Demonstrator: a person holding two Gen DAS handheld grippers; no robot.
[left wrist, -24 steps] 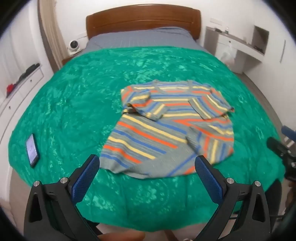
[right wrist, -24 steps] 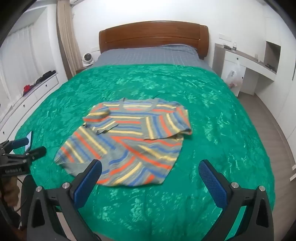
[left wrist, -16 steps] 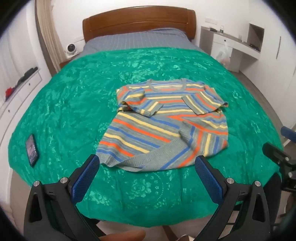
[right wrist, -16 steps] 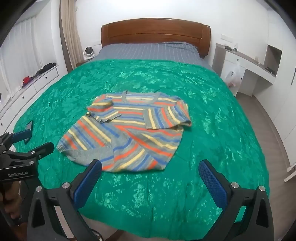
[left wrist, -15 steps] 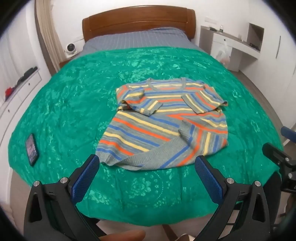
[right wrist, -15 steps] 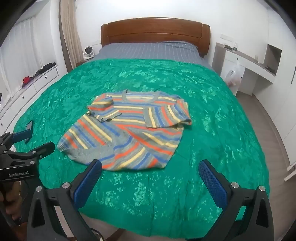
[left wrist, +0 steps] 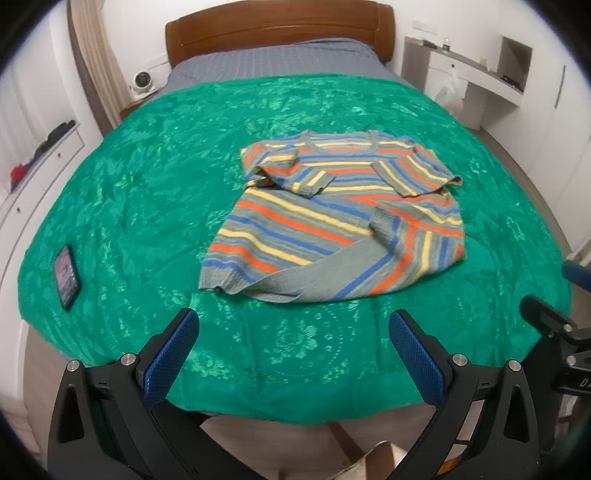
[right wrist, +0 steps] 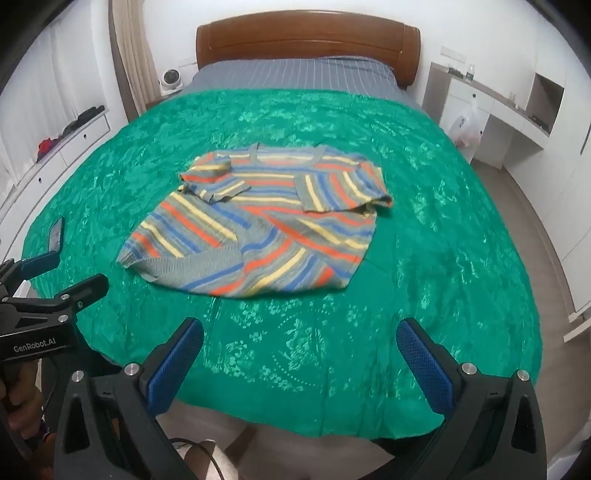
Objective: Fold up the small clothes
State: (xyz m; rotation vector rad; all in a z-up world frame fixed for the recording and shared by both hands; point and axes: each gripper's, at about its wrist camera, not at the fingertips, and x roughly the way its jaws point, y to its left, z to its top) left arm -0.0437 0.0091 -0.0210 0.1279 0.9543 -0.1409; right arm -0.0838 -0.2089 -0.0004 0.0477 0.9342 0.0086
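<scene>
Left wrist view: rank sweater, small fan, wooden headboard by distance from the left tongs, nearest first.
From the left tongs:
1. Striped sweater, mid-bed, just ahead.
2. Small fan, far left, beside the bed's head.
3. Wooden headboard, against the back wall.

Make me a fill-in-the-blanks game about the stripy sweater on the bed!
1. The striped sweater lies on a bedspread coloured ____.
2. Both sleeves of the sweater are folded ____ over its front.
3. Near the bedspread's left edge lies a dark ____.
4. The left gripper and the right gripper both have jaws that are ____, with nothing between them.

Missing words: green; inward; phone; open
</scene>
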